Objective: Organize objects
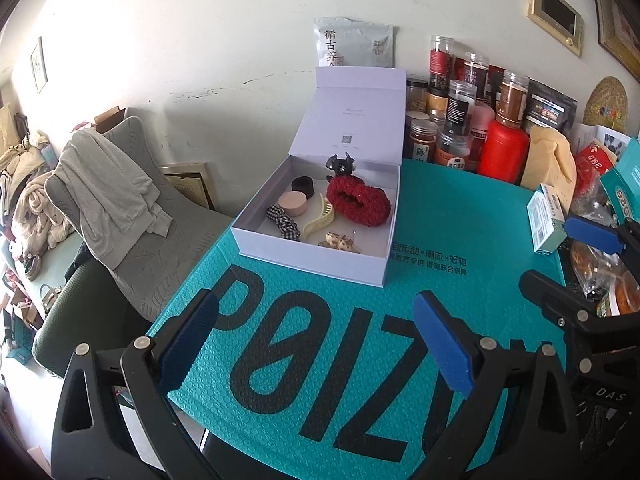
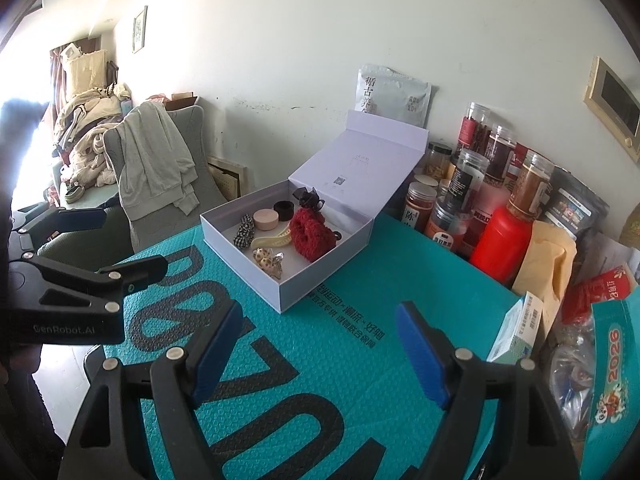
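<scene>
A white box (image 1: pixel 316 258) with its lid up stands on the teal mat (image 1: pixel 460 240). In it lie a red scrunchie (image 1: pixel 358 199), a cream claw clip (image 1: pixel 318 218), a checked bow (image 1: pixel 285 222), a pink round case (image 1: pixel 293 203), a black band (image 1: pixel 303 184), a black bow clip (image 1: pixel 340 164) and a spotted clip (image 1: pixel 339 241). The box also shows in the right wrist view (image 2: pixel 256 272). My left gripper (image 1: pixel 316 332) is open and empty, short of the box. My right gripper (image 2: pixel 320 344) is open and empty, to the right of the left one.
Jars (image 1: pixel 460 120), a red bottle (image 1: pixel 502 152) and packets crowd the back right along the wall. A small teal carton (image 1: pixel 546 218) and a teal box (image 2: pixel 612 368) stand at the right edge. A chair with a grey garment (image 1: pixel 108 192) stands left of the table.
</scene>
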The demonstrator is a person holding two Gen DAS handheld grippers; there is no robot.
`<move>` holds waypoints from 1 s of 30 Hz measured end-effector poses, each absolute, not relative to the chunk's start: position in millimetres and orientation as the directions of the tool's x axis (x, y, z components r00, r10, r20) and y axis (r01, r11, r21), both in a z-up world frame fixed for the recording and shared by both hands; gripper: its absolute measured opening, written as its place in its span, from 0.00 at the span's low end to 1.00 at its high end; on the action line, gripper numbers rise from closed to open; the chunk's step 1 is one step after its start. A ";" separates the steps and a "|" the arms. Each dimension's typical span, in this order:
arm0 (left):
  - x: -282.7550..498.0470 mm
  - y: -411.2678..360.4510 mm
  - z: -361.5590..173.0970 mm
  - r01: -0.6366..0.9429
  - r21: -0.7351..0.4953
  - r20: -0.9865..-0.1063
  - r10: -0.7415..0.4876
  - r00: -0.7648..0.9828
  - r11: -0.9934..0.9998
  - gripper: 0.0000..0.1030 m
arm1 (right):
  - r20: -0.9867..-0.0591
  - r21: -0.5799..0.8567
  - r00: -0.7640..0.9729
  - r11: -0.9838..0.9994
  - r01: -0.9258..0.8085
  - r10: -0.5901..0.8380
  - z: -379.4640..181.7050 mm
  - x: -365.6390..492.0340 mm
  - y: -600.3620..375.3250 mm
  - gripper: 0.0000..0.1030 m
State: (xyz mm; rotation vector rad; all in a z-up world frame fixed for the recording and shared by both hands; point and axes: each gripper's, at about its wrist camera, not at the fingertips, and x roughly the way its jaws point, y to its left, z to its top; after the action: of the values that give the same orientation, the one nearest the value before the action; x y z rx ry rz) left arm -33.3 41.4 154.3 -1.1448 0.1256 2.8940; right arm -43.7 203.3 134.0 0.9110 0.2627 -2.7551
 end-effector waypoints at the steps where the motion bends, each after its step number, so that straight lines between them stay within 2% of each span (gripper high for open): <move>1: -31.1 41.9 153.0 -0.055 0.065 -0.685 -0.004 -0.729 -0.996 0.95 | -0.603 -0.101 -0.782 -0.957 0.273 -0.159 133.2 -41.5 202.9 0.77; 30: -23.0 37.6 129.7 -0.041 0.037 -0.720 0.002 -0.694 -0.998 0.95 | -0.615 -0.111 -0.777 -0.961 0.254 -0.135 124.6 -40.7 203.3 0.77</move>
State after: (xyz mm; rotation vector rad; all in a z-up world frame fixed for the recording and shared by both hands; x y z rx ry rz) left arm -23.0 37.6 129.7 -1.2189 0.0782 2.8693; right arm -40.7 203.3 124.6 0.9361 0.2779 -2.7667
